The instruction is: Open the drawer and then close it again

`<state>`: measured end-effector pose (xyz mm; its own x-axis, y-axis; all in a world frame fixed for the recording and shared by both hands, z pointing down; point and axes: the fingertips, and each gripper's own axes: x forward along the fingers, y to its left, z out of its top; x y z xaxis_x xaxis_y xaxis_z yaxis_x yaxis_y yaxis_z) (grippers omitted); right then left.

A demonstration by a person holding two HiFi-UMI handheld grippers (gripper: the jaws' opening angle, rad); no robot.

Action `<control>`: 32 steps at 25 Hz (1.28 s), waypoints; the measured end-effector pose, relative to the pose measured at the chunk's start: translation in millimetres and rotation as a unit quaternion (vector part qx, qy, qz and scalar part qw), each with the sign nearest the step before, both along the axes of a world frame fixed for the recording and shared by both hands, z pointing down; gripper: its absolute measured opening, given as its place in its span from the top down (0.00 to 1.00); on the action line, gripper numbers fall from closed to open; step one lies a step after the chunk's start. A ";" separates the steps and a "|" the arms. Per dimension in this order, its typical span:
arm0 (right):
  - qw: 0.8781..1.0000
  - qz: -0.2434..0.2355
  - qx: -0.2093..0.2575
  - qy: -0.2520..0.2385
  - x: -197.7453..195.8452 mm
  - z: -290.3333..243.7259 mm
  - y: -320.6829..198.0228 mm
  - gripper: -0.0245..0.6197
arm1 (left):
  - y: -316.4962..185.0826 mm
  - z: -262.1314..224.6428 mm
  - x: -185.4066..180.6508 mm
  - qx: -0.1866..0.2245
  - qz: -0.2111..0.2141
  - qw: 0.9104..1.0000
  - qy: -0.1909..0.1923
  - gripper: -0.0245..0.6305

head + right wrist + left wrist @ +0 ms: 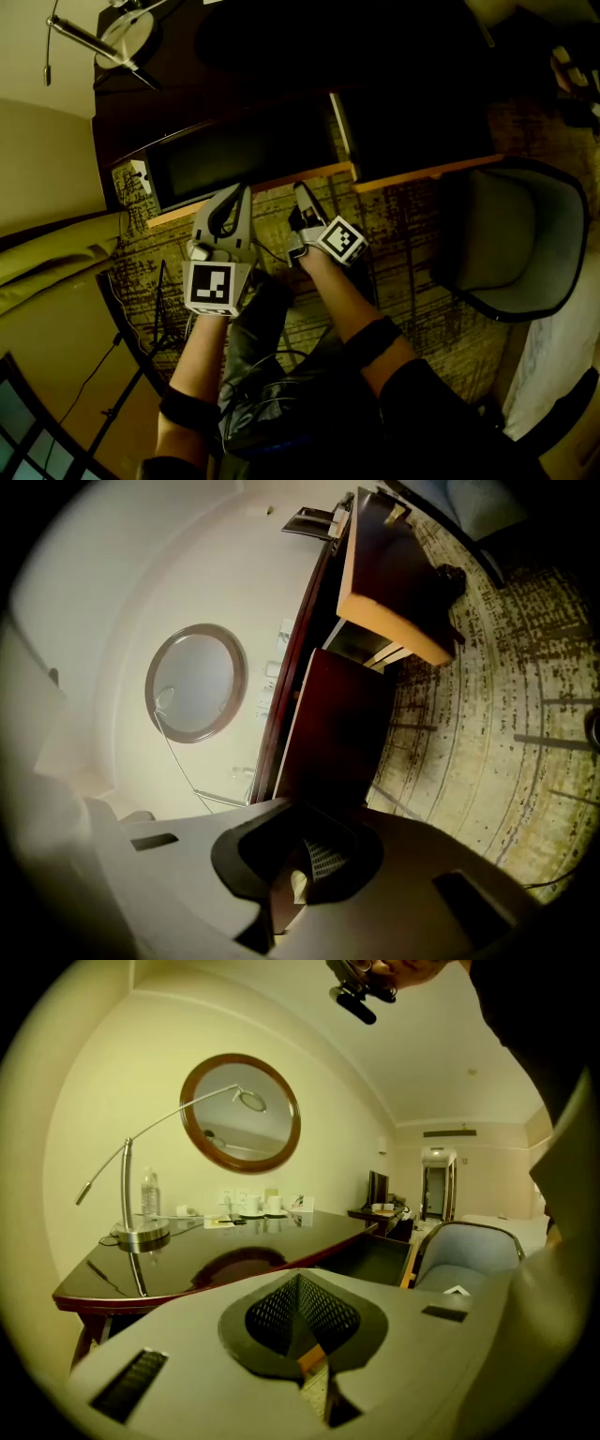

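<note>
- Dark-brown glossy worktop (169, 84); drawer (246, 157) stands pulled out below it, pale wooden front edge showing.
- Left gripper (241, 191): fingers closed together, empty, tips by the drawer's front edge; contact unclear.
- Right gripper (302, 193): fingers likewise closed, empty, near the drawer's right front corner.
- Second drawer (412, 131) just right of the drawer, also out.
- Grey chair (511, 239) well right of the drawer.

Grey grippers, dark-banded forearms
The left gripper (242, 192) and right gripper (302, 194) are matte grey; behind each black-and-white marker cube (211, 286), a black band (188, 409) wraps the forearm (201, 361).
</note>
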<state>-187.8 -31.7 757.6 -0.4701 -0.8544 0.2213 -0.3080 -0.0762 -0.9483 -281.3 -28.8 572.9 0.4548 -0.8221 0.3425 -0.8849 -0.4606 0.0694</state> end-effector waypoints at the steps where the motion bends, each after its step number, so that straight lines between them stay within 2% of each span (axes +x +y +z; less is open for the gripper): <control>1: 1.000 0.000 -0.001 0.001 -1.4 0.6 -7.5 0.96 | -3.0 -1.2 -1.7 0.001 -0.005 1.000 0.002 0.96; 13: 1.000 -0.005 0.007 -0.002 -22.2 0.3 -96.1 0.96 | -26.1 0.5 -18.0 0.002 -0.057 0.998 0.005 0.96; 16: 1.000 -0.016 0.009 0.012 -25.6 -2.2 -109.6 0.96 | -31.1 2.4 -20.5 0.002 -0.070 0.998 0.006 0.96; 20: 1.000 -0.015 0.001 -0.005 -32.3 1.6 -128.6 0.96 | -36.4 4.7 -21.1 0.003 -0.082 0.997 0.004 0.96; 23: 0.999 -0.029 0.004 0.018 -33.7 0.7 -146.2 0.96 | -38.0 7.4 -23.7 0.001 -0.095 0.995 0.002 0.96; 32: 0.999 -0.033 0.012 0.032 -42.9 5.3 -192.8 0.96 | -41.6 10.9 -42.4 0.000 -0.131 0.991 -0.007 0.96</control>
